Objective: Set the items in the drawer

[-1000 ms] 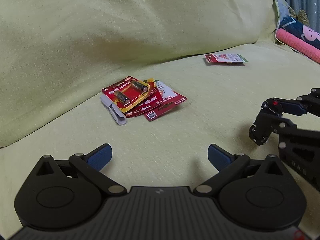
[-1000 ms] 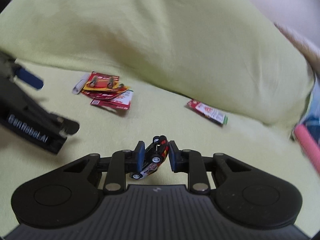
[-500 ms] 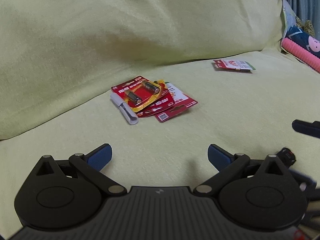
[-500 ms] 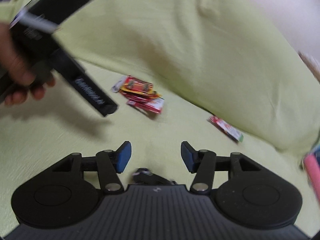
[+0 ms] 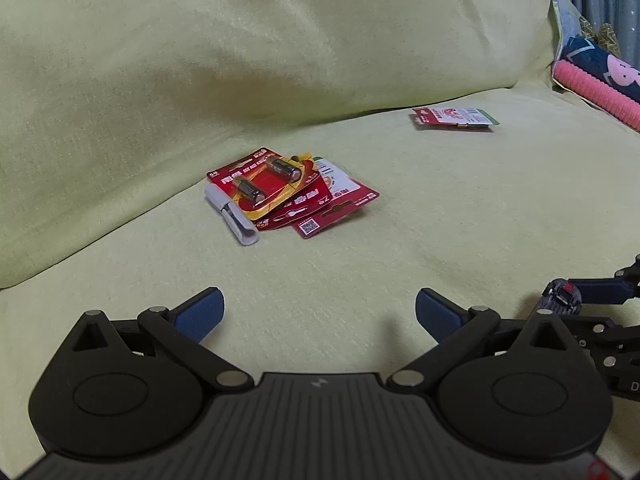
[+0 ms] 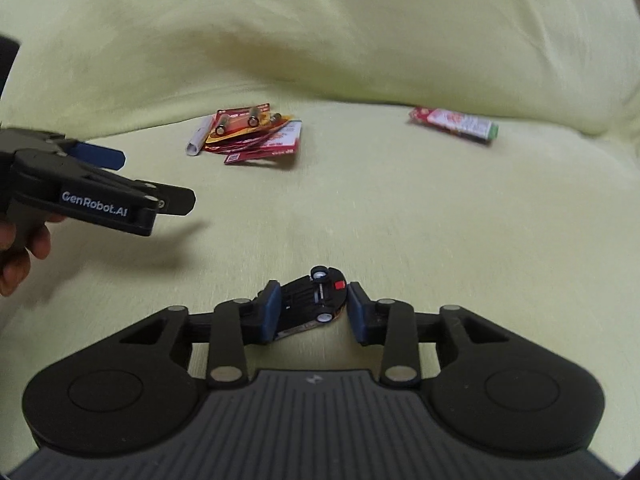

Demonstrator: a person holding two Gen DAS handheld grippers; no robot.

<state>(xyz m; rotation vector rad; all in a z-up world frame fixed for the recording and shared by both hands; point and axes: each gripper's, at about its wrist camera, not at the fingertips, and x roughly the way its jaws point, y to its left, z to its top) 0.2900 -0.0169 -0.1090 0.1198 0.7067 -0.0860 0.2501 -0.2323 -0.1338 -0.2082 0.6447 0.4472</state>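
Left gripper (image 5: 318, 312) low, level, fingers spread wide, empty. Right gripper (image 6: 312, 312) low, pads half-closed. Hand (image 6: 18, 248) grips left handle.

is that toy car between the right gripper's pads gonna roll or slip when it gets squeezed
The toy car lies underside up, wheels off the couch, so rolling seems unlikely. It sits skewed between the right gripper pads, so it may twist. Its hard, smooth-looking body could slip.
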